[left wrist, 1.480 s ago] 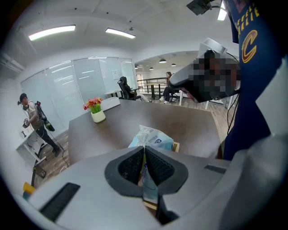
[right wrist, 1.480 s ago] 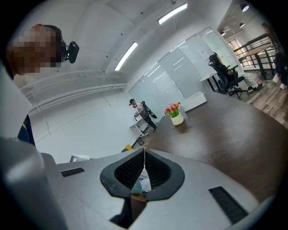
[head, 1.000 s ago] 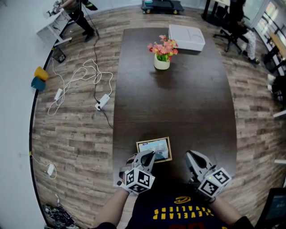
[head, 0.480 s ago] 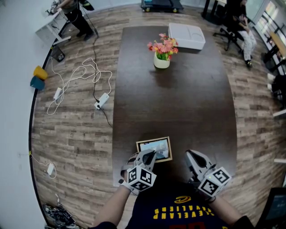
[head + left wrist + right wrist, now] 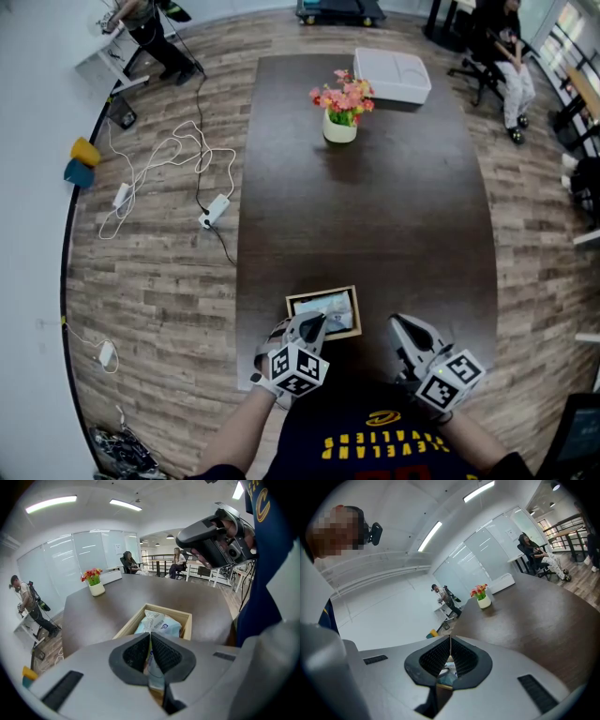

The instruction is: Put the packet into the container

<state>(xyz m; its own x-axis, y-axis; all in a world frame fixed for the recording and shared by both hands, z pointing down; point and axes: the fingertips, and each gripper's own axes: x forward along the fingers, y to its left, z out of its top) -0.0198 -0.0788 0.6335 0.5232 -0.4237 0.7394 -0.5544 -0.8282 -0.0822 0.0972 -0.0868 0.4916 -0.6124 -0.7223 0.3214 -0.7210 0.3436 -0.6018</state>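
Note:
A small wooden container stands near the front edge of the dark table, with a light blue and white packet lying in it. My left gripper reaches down over the container's near left side. In the left gripper view the jaws are closed on the packet's near end, and the rest of the packet rests inside the wooden walls. My right gripper hovers to the right of the container, apart from it. Its jaws are shut with nothing between them.
A white vase of pink and red flowers and a white box stand at the table's far end. Cables and power adapters lie on the wooden floor to the left. People sit and stand at the room's edges.

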